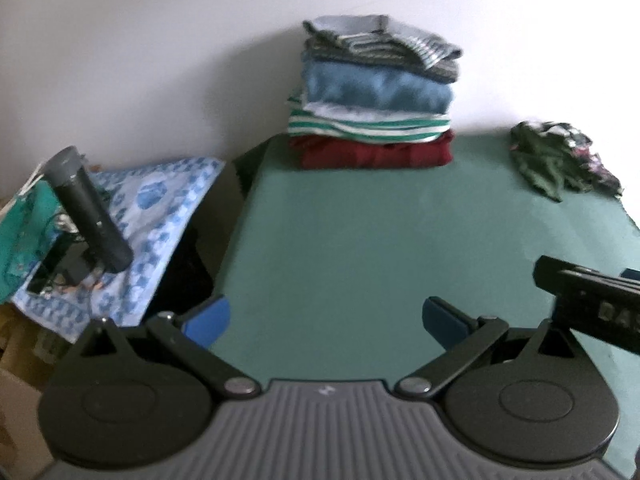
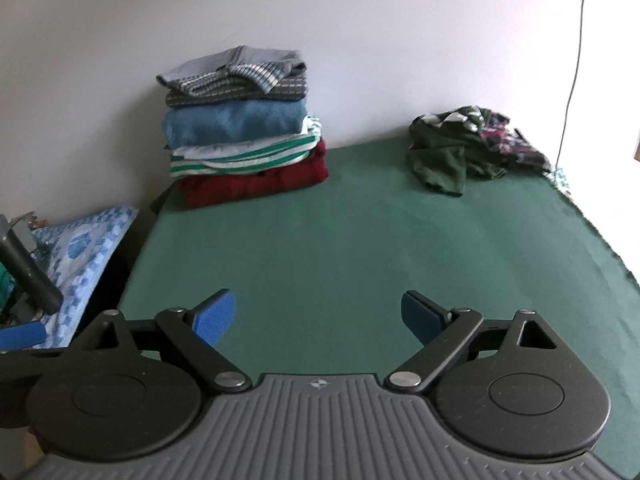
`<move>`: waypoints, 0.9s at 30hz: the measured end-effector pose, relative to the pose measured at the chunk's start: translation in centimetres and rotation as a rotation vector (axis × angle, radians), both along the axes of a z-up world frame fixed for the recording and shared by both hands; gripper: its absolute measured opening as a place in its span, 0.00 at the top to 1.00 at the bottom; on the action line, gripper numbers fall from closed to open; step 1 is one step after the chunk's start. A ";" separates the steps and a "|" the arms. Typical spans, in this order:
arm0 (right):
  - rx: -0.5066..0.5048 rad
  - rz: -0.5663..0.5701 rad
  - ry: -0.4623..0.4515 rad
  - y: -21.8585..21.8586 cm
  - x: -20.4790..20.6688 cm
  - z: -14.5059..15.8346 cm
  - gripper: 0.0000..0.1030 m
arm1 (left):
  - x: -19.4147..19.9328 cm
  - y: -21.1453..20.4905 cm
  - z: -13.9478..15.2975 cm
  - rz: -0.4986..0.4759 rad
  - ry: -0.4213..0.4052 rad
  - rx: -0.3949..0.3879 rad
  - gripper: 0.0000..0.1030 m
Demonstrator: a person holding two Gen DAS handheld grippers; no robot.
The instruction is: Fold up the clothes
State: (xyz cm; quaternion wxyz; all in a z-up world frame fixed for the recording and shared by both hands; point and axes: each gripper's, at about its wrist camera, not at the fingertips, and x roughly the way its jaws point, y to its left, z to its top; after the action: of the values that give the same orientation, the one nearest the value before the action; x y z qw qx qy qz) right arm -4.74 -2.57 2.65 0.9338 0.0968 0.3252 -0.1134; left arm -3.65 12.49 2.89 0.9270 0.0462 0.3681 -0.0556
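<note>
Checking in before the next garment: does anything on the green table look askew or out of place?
The folded stack by the wall is slightly untidy: the striped grey top garment sits skewed, and the green-and-white striped layer pokes out. The crumpled dark green clothes at the far right remain unfolded.

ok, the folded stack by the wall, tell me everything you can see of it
The folded stack sits at the far left of the green table cover, against the white wall. From the bottom: a dark red garment, a green-and-white striped one, a pale layer, a thick blue one, then grey striped knitwear on top. Edges are roughly aligned and the pile stands upright. Neither hand-held gripper touches it; the crumpled dark green clothes lie apart to its right.
</note>
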 end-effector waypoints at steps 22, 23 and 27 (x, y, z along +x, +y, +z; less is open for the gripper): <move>-0.067 0.022 0.037 -0.1 -1.4 0.7 0.10 | -1.1 0.4 1.0 0.004 -0.011 0.004 0.01; -0.067 0.025 0.039 -0.1 -1.4 0.7 0.10 | -1.1 0.3 1.0 0.007 -0.004 0.003 0.01; -0.071 0.032 0.044 0.1 -1.5 0.5 0.10 | -1.2 0.2 0.9 0.017 0.018 0.003 0.01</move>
State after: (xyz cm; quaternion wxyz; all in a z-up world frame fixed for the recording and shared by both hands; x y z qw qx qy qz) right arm -6.26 -2.49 3.17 0.9310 0.0561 0.3428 -0.1122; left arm -4.84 12.73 3.78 0.9241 0.0438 0.3768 -0.0474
